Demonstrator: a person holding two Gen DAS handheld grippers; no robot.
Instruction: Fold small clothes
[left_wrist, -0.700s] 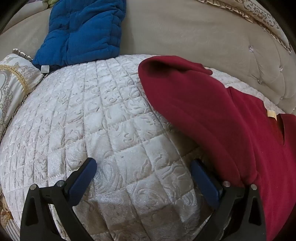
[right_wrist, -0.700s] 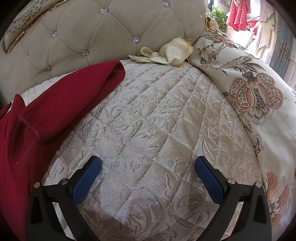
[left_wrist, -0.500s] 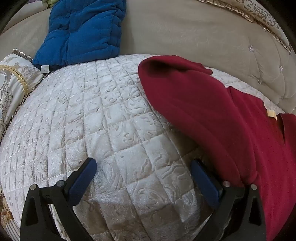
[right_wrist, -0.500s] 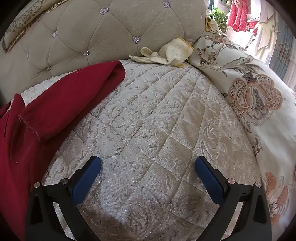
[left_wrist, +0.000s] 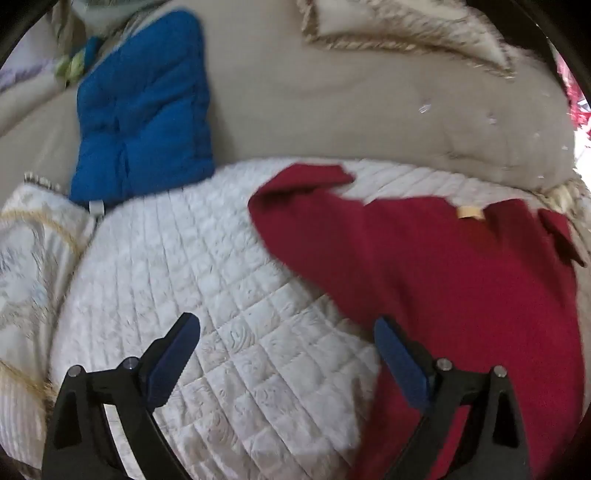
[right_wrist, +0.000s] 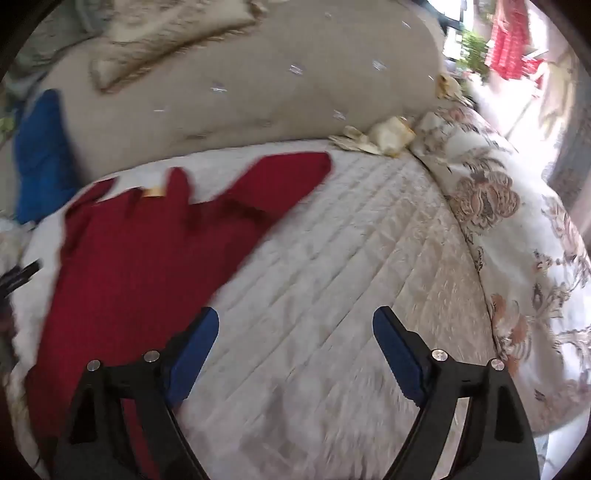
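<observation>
Red garment (left_wrist: 461, 280) lies spread on the quilted bed (left_wrist: 207, 280), sleeves out, unfolded. Left hand-held gripper (left_wrist: 288, 354) and right hand-held gripper (right_wrist: 295, 343): jaws apart, empty. Step judged: approach. Next: pinch a sleeve (right_wrist: 291, 173), fold inward.

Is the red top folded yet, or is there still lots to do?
Nothing is folded yet. The red top lies spread flat on the quilted cover, both sleeves out and the neck label showing. Nothing is in hand: the left tongs and right tongs are open and empty above the bed. Sleeves and body all remain to fold.
</observation>
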